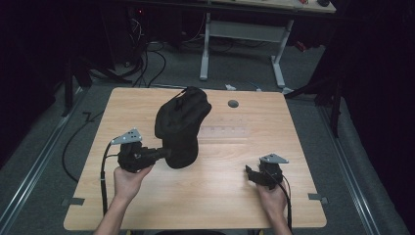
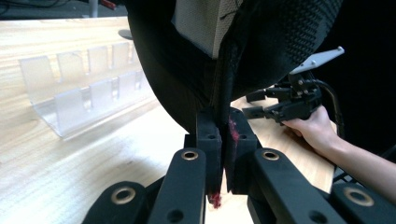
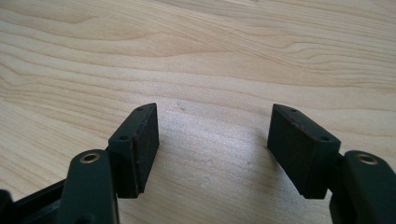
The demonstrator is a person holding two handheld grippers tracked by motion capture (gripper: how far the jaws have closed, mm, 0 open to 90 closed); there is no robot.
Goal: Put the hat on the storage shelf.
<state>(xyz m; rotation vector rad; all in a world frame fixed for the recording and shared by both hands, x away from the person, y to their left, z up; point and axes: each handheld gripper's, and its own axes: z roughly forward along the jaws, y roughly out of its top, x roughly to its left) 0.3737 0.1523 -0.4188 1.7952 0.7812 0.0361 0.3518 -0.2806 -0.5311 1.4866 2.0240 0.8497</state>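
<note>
Nearest the person, the right claw [image 1: 252,175] hovers low over the bare wooden surface [image 1: 220,196], jaws spread wide with nothing between them. To its left, the left claw [image 1: 164,154] is clamped on the lower edge of a black bag [image 1: 180,125], which stands at mid-surface. Beyond the bag lies a clear plastic rack [image 2: 88,88], then a grey round cap [image 1: 233,104].

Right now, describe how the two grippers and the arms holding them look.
Both the left gripper and the right gripper are black, each topped by a grey three-cornered plate and trailing a black cable. Their fingers are flat rectangular black blocks. The forearms are bare, without sleeves.
</note>
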